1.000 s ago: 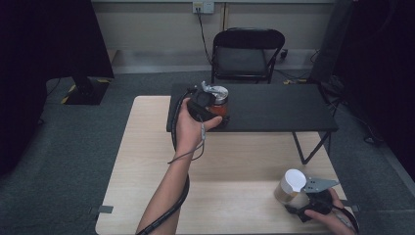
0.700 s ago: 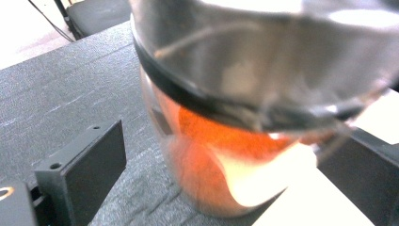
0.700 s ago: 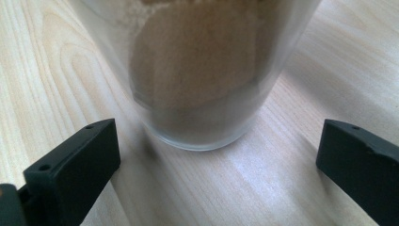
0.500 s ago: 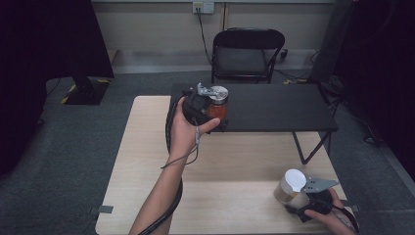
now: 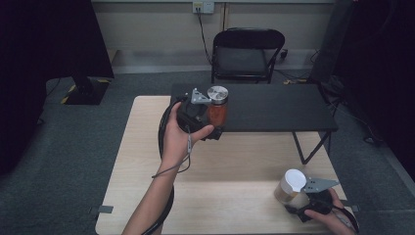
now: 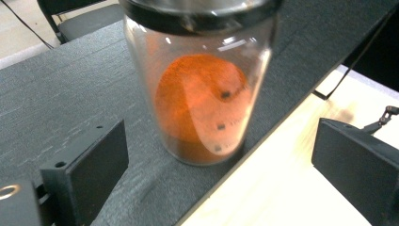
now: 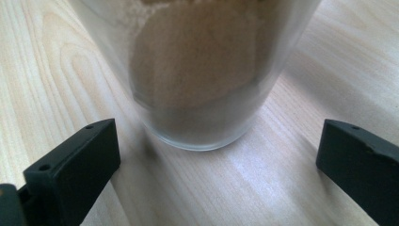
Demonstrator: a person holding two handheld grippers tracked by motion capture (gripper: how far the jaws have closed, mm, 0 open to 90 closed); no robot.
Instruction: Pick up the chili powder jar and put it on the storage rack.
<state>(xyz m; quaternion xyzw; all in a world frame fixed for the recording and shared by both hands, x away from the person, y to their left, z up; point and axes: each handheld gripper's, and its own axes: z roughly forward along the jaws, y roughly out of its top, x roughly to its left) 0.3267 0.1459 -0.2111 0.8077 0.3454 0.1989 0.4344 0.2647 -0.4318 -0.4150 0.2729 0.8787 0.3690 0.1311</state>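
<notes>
left gripper: my black boxy tool, chunky body, matte finish all over.
top plate: grey three-cornered plate on it, small holes at the corners.
left jaws: two thick black blocks in the left gripper view, one screw hole on the left block, a metal ring at the near left corner.
cable: black cable looping off the body and running along my forearm; a thin grey cord dangles below my hand.
left arm: bare, no sleeve.
right gripper: black too, with its own grey plate.
right jaws: black blocks, two small holes in the left one.
</notes>
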